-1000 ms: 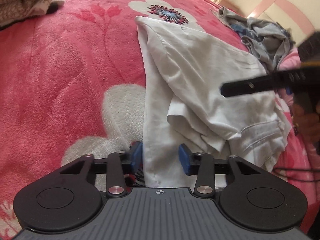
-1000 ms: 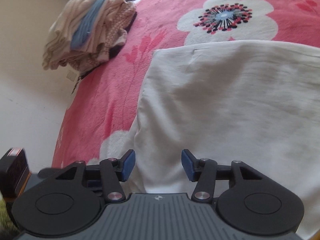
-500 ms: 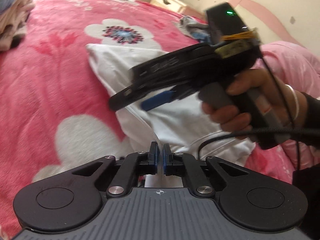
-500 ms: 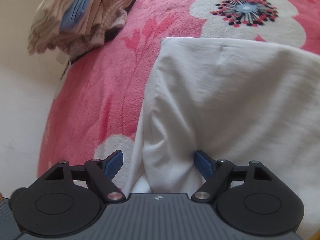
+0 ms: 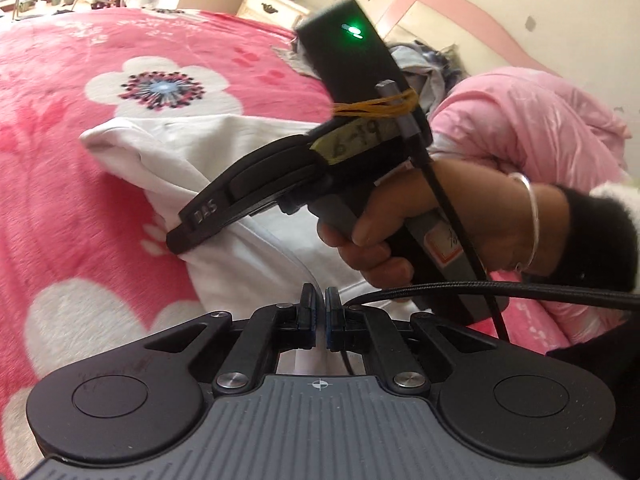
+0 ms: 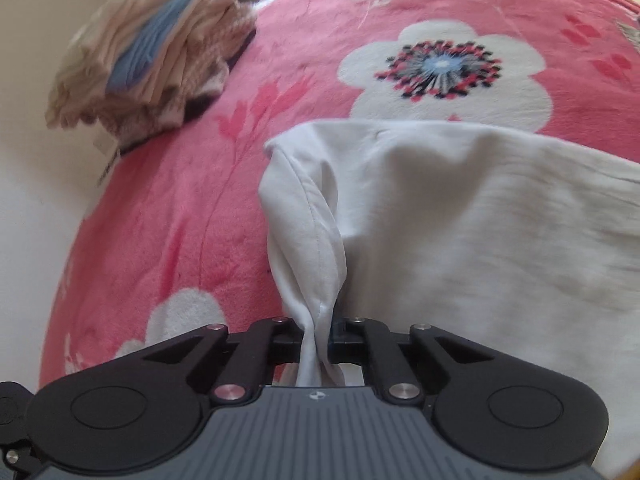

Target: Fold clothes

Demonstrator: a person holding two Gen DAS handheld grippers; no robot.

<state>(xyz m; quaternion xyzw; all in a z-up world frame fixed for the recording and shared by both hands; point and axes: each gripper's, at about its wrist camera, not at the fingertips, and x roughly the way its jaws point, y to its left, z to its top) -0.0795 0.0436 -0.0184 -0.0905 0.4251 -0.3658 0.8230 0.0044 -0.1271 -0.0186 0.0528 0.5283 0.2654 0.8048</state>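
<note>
Left gripper [image 5: 319, 307]: clamped on white garment [image 5: 256, 248] edge, bottom centre.
Right gripper [image 6: 316, 334]: pinching bunched garment fold.
Garment: centre frame, on pink floral blanket [image 6: 192, 208].
Folded pile [image 6: 148, 64]: upper left.

My work surface is a bed covered by a pink fleece blanket [image 6: 180, 208] printed with large white flowers; on it lies 1 white garment [image 6: 480, 240], spread over the near right part, its left edge bunched and lifted; 1 stack of folded clothes [image 6: 148, 64] sits at the far left edge; a grey crumpled heap of clothes [image 5: 436, 68] lies near the pink headboard [image 5: 460, 12].
</note>
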